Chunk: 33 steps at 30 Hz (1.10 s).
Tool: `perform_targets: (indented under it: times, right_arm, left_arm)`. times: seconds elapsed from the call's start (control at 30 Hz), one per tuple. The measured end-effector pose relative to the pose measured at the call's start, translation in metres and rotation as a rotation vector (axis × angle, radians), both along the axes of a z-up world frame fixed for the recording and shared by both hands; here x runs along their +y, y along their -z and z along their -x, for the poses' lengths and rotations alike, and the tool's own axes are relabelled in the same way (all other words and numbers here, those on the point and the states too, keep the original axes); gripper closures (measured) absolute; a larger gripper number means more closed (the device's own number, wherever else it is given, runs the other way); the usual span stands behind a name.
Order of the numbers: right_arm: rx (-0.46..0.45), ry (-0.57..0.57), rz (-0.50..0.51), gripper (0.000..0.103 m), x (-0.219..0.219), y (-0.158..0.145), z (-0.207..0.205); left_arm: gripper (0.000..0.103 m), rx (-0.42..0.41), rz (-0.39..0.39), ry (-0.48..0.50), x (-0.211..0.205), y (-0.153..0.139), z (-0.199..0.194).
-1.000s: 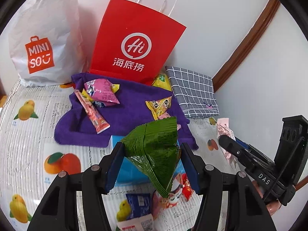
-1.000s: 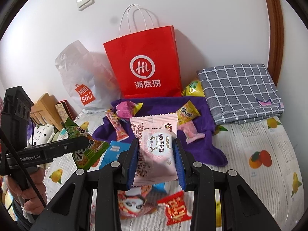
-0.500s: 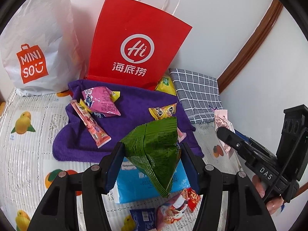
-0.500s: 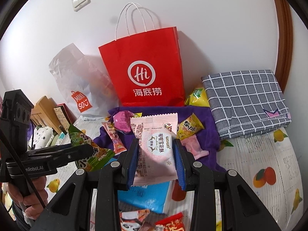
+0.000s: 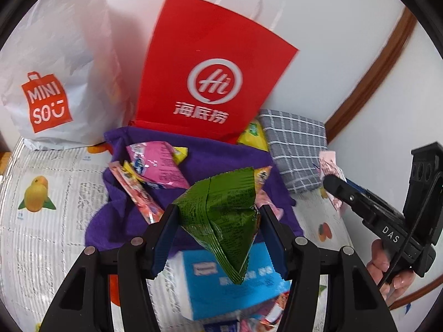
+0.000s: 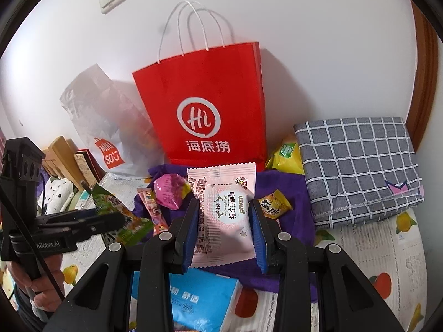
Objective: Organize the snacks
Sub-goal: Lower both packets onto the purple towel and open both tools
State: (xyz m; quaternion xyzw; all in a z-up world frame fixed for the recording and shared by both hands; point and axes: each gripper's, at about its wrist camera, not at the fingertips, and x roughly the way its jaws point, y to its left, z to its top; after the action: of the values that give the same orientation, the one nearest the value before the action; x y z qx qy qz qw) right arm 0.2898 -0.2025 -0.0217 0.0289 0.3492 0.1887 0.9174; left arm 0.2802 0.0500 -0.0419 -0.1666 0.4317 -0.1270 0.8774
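Left wrist view: a green triangular snack packet is clamped between the blue pads of the left gripper, held above a purple cloth and a blue packet. On the cloth, a pink packet and a long pink stick packet are seen lying side by side. A red paper bag is stood against the wall behind the cloth, with a white Miniso bag to its left and a folded grey checked cloth to its right. In the right wrist view, a pale pink snack packet is gripped by the right gripper, above the purple cloth's near edge. A small yellow packet is seen just beside it on the cloth.
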Motion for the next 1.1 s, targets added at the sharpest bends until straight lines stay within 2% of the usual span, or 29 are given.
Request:
perform_targets:
  times: [0.23, 0.5, 0.8, 1.1]
  right_arm:
    - [0.101, -0.032, -0.027, 0.068, 0.0, 0.031, -0.034]
    - [0.128, -0.07, 0.019, 0.068, 0.006, 0.054, -0.052]
    - [0.219, -0.13, 0.085, 0.068, 0.016, 0.086, -0.071]
    - [0.254, -0.174, 0.156, 0.067, 0.027, 0.106, -0.073]
  left_arm:
    - [0.046, 0.035, 0.012, -0.062, 0.023, 0.015, -0.022]
    - [0.046, 0.061, -0.002, -0.094, 0.032, 0.034, -0.043]
    - [0.046, 0.116, 0.008, -0.069, 0.027, 0.064, -0.061]
    - [0.046, 0.154, 0.021, -0.047, 0.017, 0.084, -0.072]
